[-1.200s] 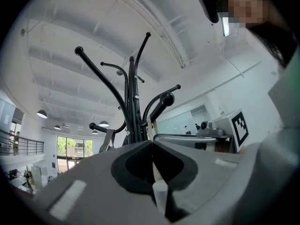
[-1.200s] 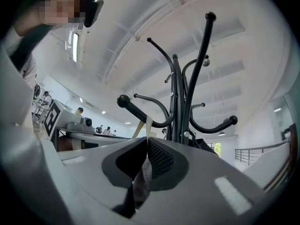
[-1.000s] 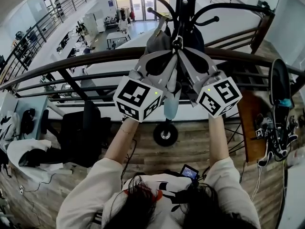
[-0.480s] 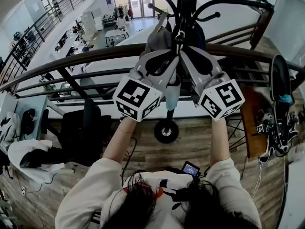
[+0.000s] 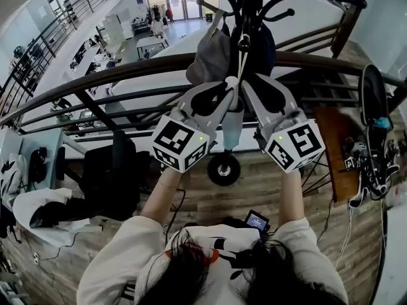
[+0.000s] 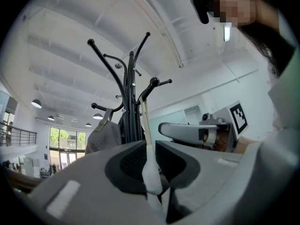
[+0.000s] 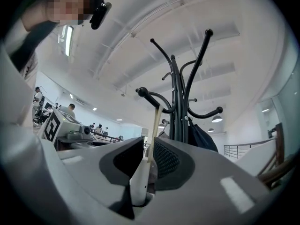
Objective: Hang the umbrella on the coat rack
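Head view showed one black metal coat rack (image 5: pixel 248 2) rising just beyond a dark curved metal railing (image 5: pixel 127 68), with two things already hung on it: one grey fabric bag (image 5: pixel 210 56) on the left and one dark blue bag (image 5: pixel 264 43) on the right. Both crowded the hooks close to where the two grippers met. The left gripper (image 5: pixel 229 89) and right gripper (image 5: pixel 245 86) were held up side by side against the rack's pole, and the single pale folded umbrella (image 5: pixel 233 129) with a white handle hung down between them. Left gripper view showed its jaws pinching that white handle, the umbrella's cream strap (image 6: pixel 145 125) running up to a ball-tipped hook with the grey bag just beside. Right gripper view likewise showed its jaws pressed on the handle, the strap (image 7: pixel 154 125) reaching a curved hook
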Action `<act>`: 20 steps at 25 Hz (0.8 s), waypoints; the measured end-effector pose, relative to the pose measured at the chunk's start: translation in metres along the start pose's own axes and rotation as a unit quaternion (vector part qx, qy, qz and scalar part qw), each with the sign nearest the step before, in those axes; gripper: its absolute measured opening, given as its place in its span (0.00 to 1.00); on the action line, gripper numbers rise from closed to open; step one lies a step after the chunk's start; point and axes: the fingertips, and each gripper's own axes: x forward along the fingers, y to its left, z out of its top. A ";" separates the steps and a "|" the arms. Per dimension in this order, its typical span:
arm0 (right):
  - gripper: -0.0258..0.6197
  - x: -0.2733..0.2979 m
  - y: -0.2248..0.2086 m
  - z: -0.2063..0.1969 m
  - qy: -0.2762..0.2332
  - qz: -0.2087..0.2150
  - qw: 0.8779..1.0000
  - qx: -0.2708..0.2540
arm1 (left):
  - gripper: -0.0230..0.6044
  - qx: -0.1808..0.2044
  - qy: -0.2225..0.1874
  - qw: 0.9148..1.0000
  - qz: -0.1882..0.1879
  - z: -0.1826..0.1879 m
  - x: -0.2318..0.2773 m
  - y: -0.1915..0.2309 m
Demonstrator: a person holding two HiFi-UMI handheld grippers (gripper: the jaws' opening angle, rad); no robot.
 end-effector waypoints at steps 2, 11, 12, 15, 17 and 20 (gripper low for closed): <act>0.16 -0.005 0.006 -0.007 0.004 -0.008 1.000 0.007 | 0.11 -0.011 0.004 1.000 -0.001 -0.008 -0.009 -0.001; 0.16 -0.035 0.039 -0.050 0.039 -0.031 0.997 0.060 | 0.11 -0.047 0.023 0.999 -0.004 -0.043 -0.054 -0.014; 0.16 -0.039 0.043 -0.056 0.044 -0.035 0.996 0.067 | 0.11 -0.051 0.028 0.998 -0.005 -0.048 -0.060 -0.016; 0.16 -0.050 0.058 -0.074 0.062 -0.051 0.993 0.084 | 0.11 -0.067 0.040 0.997 -0.008 -0.063 -0.080 -0.022; 0.16 -0.058 0.068 -0.086 0.075 -0.062 0.991 0.096 | 0.11 -0.079 0.045 0.996 -0.011 -0.071 -0.095 -0.026; 0.16 -0.064 0.087 -0.100 0.092 -0.069 0.988 0.107 | 0.11 -0.098 0.055 0.993 -0.016 -0.083 -0.115 -0.034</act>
